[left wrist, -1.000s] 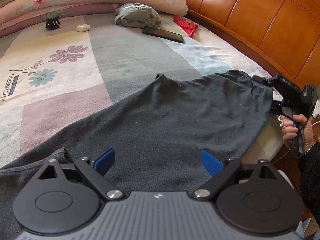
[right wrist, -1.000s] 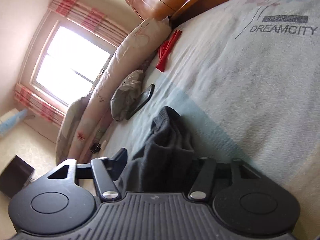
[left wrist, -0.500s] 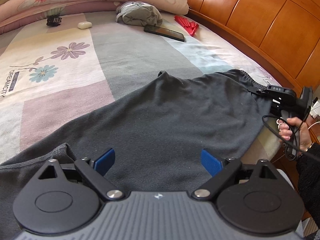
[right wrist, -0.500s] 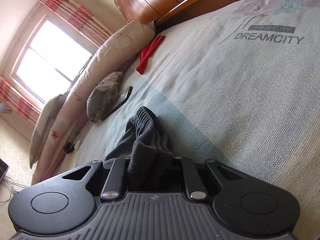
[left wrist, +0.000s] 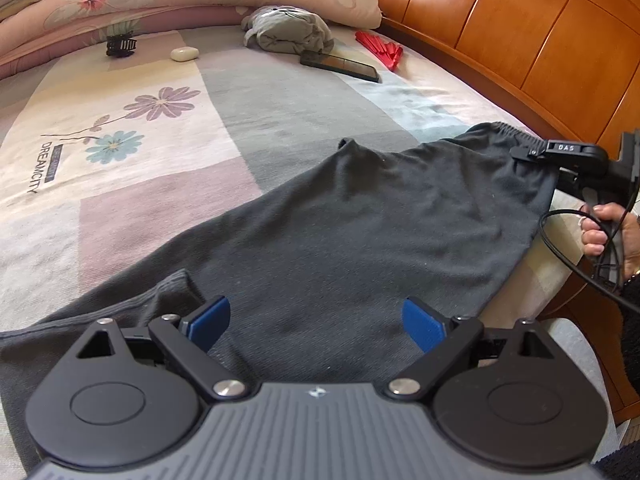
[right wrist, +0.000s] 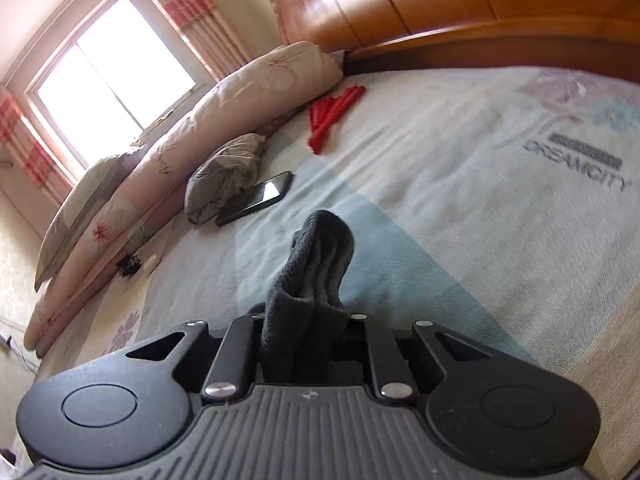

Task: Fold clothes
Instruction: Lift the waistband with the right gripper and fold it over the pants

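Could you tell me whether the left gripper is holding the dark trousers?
No, the left gripper is open, blue fingers apart over the dark trousers.

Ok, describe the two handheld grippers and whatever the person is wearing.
Left gripper: black linkages, blue fingers, ribbed grey body. Right gripper: black, with a "DAS" label, black cable looping off it. Hand wears a ring; dark sleeve.

"DREAMCITY" on bedsheet (left wrist: 120, 184); perhaps "DAS" on right hand-held gripper (left wrist: 520, 153).

One dark garment (left wrist: 360, 232), one phone (left wrist: 340, 66), one earbud case (left wrist: 185, 54), one hair claw (left wrist: 120, 45), two grippers: left gripper (left wrist: 316, 320), right gripper (left wrist: 520, 154).
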A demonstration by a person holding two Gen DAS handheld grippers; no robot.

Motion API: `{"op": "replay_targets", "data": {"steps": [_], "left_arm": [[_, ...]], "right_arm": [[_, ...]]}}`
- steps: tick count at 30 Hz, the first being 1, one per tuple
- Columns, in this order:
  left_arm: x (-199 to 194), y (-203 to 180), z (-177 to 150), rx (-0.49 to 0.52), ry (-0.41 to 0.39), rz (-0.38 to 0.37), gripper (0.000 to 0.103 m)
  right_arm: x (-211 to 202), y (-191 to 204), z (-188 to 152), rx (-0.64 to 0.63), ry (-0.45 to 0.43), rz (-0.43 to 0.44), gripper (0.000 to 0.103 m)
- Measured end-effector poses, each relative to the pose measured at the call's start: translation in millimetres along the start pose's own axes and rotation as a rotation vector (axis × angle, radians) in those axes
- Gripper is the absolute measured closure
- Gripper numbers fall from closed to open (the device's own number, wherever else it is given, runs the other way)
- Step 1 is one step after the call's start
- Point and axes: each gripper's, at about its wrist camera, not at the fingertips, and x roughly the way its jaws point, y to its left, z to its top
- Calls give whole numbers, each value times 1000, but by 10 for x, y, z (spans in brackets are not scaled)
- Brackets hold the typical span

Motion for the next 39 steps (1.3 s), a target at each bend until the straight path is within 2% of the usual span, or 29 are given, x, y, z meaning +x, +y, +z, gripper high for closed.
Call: {"op": "replay_targets", "data": {"steps": [17,28,39], "left_arm": [[-184,198,-190,42,18,14,10],[-356,445,-274,30,-6,33,10],[-488,625,-381,14,-11,49,10]], "right_arm": [[-347,1358,-151,-336,23,108,85],[-379,2127,-487,-536,81,164,85],[-388,2691,-966,-709,137,230,85]]}}
